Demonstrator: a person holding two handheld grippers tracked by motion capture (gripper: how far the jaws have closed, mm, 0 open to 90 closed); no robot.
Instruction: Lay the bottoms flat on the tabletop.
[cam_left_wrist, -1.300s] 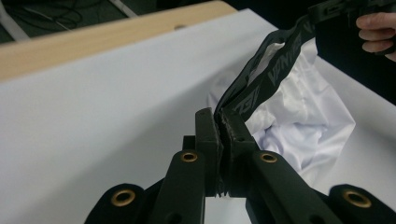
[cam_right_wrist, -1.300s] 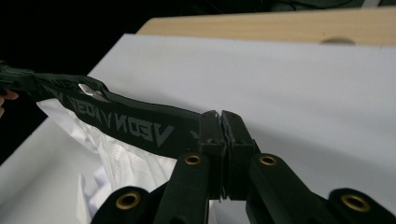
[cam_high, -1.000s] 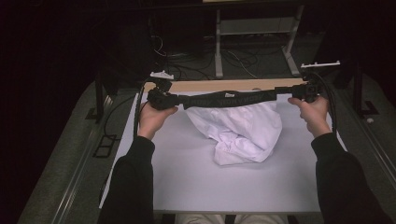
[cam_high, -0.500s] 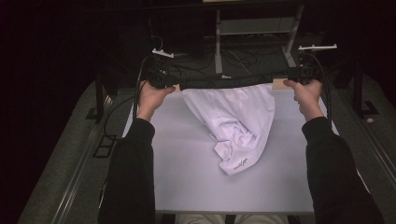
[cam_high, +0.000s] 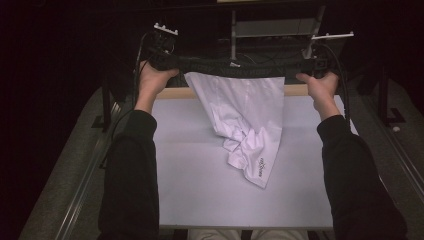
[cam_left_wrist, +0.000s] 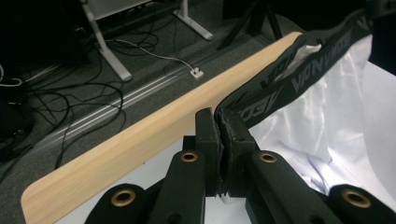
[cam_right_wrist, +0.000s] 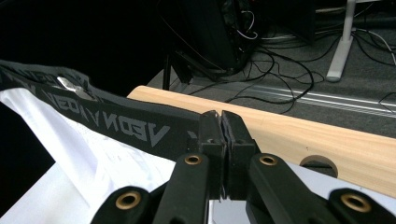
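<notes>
Holding 1 white garment (cam_high: 247, 120) taut: L gripper (cam_left_wrist: 219, 122) & R gripper (cam_right_wrist: 221, 127) each clamp its waistband (cam_high: 240, 69).

Black sleeves (cam_high: 131, 180), black grippers (cam_left_wrist: 219, 125) (brass-ringed screws), trailing black cables (cam_high: 343, 85).

Thin white cloth garment (cam_high: 245, 120), smooth but creased, soft matt sheen, at frame centre. Woven elastic waistband (cam_high: 240, 67), dark grey, matt, with paler printed lettering. Matt white tabletop (cam_high: 200, 190), smooth; pale wood edge strip (cam_left_wrist: 140, 140), satin, fine-grained. Black matt plastic on left gripper (cam_left_wrist: 219, 123) and right gripper (cam_right_wrist: 221, 123), rough-textured pads, brass-coloured metal rivets. Grey carpeted floor (cam_left_wrist: 154, 70), coarse, at upper left.
</notes>
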